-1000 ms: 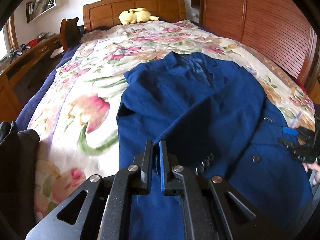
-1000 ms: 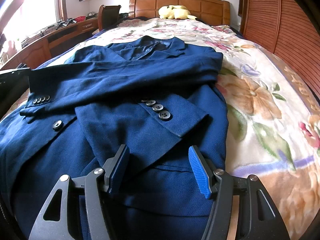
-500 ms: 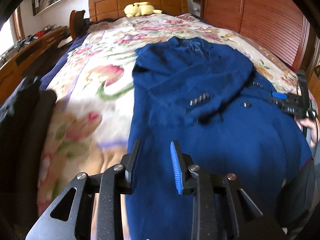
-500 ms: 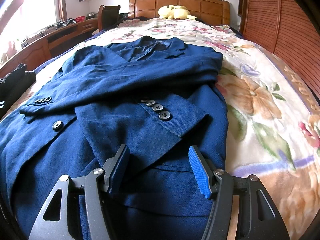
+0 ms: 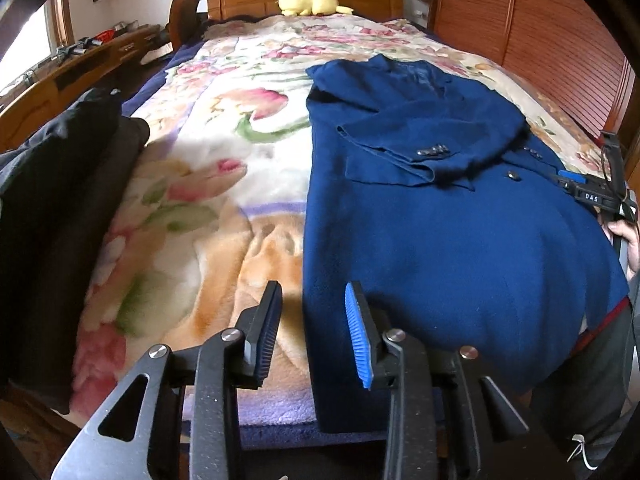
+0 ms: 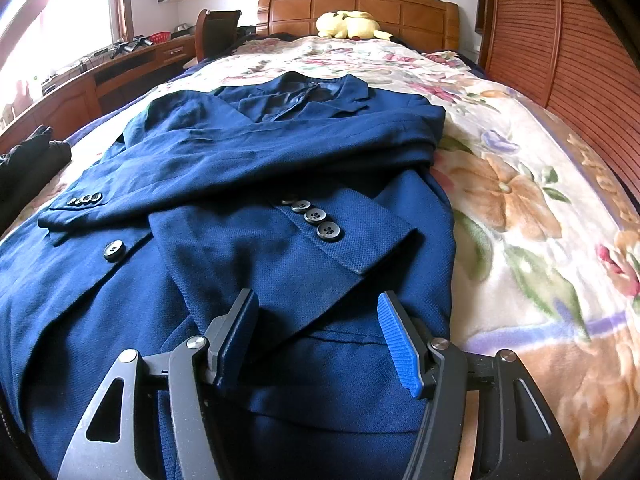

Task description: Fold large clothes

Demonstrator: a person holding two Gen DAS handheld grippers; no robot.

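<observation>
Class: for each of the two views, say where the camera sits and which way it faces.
Left wrist: on the left gripper, jaws opening, empty, facing up the bed over the jacket's near left corner; a hand shows.
Right wrist: on the open right gripper, facing the headboard over the jacket's folded sleeves.
Shared: jacket, bed, yellow toy.

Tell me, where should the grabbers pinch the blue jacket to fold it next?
Probably at the bottom hem of the blue jacket, one corner each. Both sleeves already lie crossed over its chest, so the long lower part is left to fold up. The left gripper, jaws opening with nothing between, sits by the hem's left corner; come from the foot of the bed.
</observation>
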